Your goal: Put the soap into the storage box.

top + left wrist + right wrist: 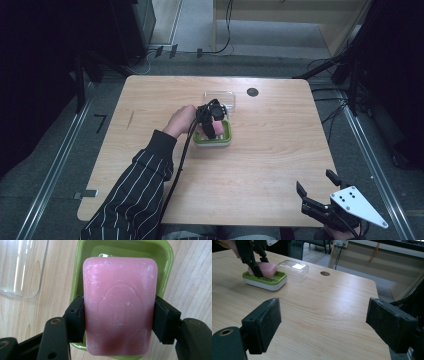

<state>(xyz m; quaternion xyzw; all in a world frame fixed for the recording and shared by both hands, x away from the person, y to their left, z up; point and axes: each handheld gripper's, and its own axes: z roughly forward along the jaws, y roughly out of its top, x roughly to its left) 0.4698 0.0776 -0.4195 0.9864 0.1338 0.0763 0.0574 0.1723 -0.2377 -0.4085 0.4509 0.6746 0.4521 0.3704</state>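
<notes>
Now: soap clamped over dish

Left gripper point(212, 120) reaches to table centre, jaws clenched on the pink soap point(119, 307) over the green dish point(130, 252). Clear lid point(220, 96) sits at 12 o'clock of the dish. Right gripper point(320, 192) rests at the 5 o'clock table corner, jaws spread, bare wood around.

black pinstriped sleeve point(135, 195), black tools, trailing cable point(176, 170)
</notes>
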